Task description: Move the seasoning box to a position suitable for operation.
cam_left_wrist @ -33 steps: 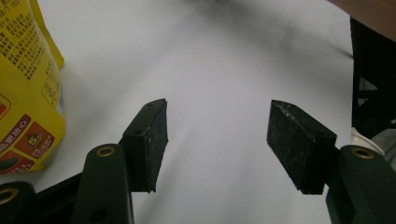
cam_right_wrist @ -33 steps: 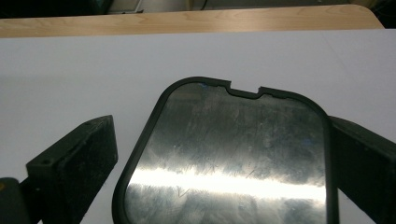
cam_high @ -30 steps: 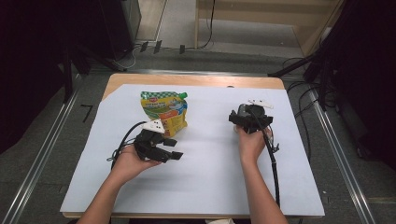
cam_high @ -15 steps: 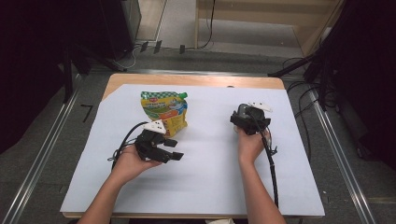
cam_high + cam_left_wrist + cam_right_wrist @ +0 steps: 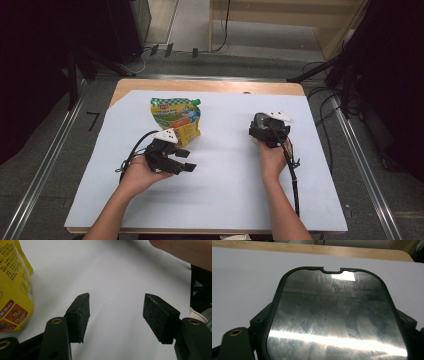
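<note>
I am holding my left gripper [image 5: 116, 320] with jaws spread and empty just beside the yellow pouch [image 5: 176, 118]; my right gripper [image 5: 268, 131], well apart from the pouch, is clamping a dark glossy slab [image 5: 334, 317].

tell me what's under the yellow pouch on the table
The yellow pouch lies flat on the white sheet that covers the wooden table. Whether anything lies beneath the pouch cannot be seen, since it covers that patch.
</note>
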`<state>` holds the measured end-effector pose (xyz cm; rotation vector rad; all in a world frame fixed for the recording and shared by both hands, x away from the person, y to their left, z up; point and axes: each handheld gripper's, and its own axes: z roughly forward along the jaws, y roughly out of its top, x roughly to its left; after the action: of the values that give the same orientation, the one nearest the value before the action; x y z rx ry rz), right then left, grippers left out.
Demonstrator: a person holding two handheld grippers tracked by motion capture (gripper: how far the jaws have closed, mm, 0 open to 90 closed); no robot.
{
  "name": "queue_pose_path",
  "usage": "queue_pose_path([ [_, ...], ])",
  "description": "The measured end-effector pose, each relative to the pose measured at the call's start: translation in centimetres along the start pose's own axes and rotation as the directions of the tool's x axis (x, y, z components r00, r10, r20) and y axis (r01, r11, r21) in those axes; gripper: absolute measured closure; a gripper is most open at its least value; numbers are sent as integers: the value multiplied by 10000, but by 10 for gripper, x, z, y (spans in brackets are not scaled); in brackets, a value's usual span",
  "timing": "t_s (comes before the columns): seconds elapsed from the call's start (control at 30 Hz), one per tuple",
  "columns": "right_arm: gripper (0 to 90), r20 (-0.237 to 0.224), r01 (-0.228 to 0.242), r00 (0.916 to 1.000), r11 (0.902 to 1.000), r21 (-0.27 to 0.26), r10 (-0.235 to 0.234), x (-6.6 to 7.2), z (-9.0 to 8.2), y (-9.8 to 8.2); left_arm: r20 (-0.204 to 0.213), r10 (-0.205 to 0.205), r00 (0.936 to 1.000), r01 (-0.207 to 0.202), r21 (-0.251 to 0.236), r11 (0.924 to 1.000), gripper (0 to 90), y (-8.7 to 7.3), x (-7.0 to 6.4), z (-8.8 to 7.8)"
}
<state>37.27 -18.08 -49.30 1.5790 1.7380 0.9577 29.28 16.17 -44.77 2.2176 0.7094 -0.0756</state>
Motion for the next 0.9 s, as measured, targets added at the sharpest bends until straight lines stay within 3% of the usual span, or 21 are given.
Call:
queue_pose_path([
  [0.2, 169, -405, -163, 9990, 9999, 43, 165, -7, -4, 2, -6, -8, 10000, 8, -20, 10000, 393, 0, 0, 0],
  [0.37, 169, -732, -20, 9973, 10000, -35, 17, -11, -12, 7, 28, -45, 10000, 45, -29, 10000, 393, 0, 0, 0],
  [0.53, 169, -1332, 480, 9900, 9988, 25, -473, -14, -24, 11, 75, -30, 10000, 30, -6, 10000, 393, 0, 0, 1],
  [0.6, 169, -1653, 731, 9837, 9973, 95, -705, -14, -30, 11, 71, -44, 10000, 44, -1, 10000, 393, 0, 0, 1],
  [0.67, 169, -2238, 1085, 9692, 9940, 140, -1026, -14, -42, 11, 70, -53, 10000, 53, 2, 10000, 393, 0, 0, 1],
  [0.7, 169, -2238, 1085, 9692, 9940, 140, -1026, -14, -42, 11, 73, -64, 10000, 64, -3, 10000, 393, 0, 0, 1],
  [0.77, 169, -2716, 1266, 9549, 9919, 67, -1200, -12, -54, 9, 87, -78, 9999, 78, 10, 10000, 393, 0, 0, 2],
  [0.8, 169, -2716, 1266, 9549, 9919, 67, -1200, -12, -54, 9, 87, -78, 9999, 78, 10, 10000, 393, 0, 0, 2],
  [0.9, 169, -3296, 1438, 9338, 9895, -107, -1392, -9, -65, 6, 94, -36, 9999, 35, 60, 10000, 393, 0, -1, 3],
])
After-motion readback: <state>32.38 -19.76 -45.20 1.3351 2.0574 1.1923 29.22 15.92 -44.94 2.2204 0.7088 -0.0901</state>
